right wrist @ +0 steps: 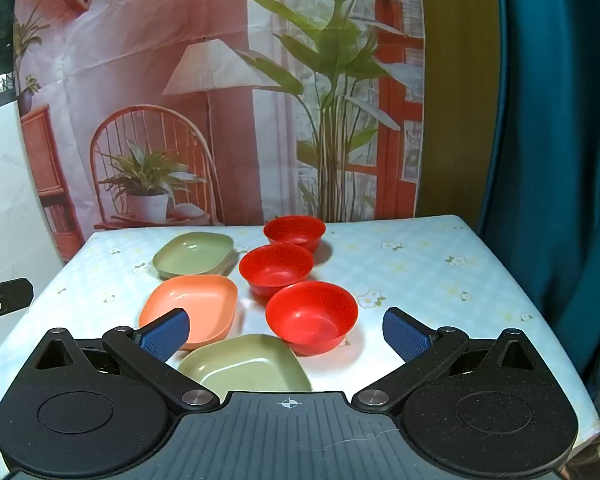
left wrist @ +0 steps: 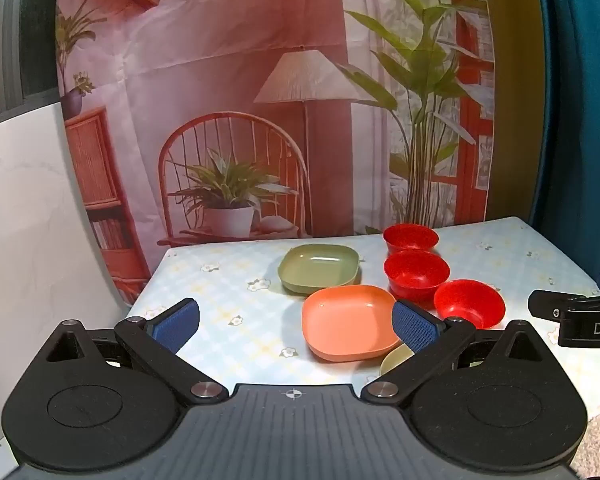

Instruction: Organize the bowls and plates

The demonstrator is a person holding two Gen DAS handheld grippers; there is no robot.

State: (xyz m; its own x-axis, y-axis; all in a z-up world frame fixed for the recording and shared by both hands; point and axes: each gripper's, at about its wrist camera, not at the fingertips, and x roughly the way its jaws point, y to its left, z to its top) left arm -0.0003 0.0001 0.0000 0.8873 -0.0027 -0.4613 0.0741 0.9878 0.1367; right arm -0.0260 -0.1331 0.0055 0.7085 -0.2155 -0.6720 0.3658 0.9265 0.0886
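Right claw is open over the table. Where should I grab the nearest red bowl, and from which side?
Pinch the rim of the nearest red bowl on its right side, approaching from the right: that edge faces bare tablecloth, while plates and another bowl crowd the other sides. The right claw is open wide enough.

Open tablecloth (right wrist: 420,272) across the right of the frame. Centre blocked by three red bowls (right wrist: 276,266) in a line; left blocked by three square plates (right wrist: 190,304), close-set, narrow gaps between.
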